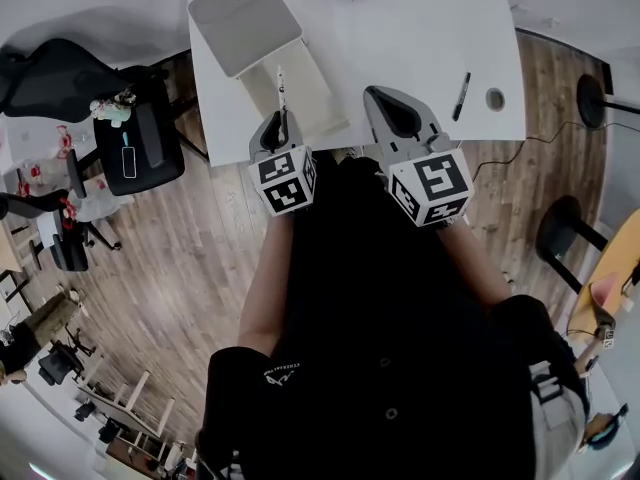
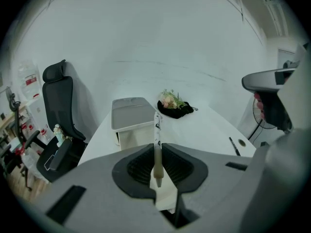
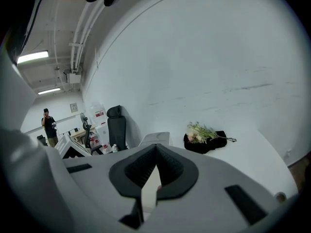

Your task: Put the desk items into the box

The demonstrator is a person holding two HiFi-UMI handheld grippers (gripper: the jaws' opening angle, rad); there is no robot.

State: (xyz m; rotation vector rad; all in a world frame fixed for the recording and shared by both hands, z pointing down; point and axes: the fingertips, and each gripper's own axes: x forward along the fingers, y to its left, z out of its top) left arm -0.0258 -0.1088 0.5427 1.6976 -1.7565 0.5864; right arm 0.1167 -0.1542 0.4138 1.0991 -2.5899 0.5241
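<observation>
White pen (image 2: 157,142) pinched in left tongs (image 2: 156,152), held over open box (image 1: 318,93) at near edge of worktop (image 1: 420,28). Right tongs (image 3: 155,152) pressed together, nothing between, just beside box. Black marker (image 1: 461,96) lying further right, well apart.

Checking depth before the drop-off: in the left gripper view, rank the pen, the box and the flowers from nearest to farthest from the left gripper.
1. pen: clamped in the left gripper, centre.
2. box: just ahead, slightly left.
3. flowers: farthest, beyond the box, slightly right.
</observation>
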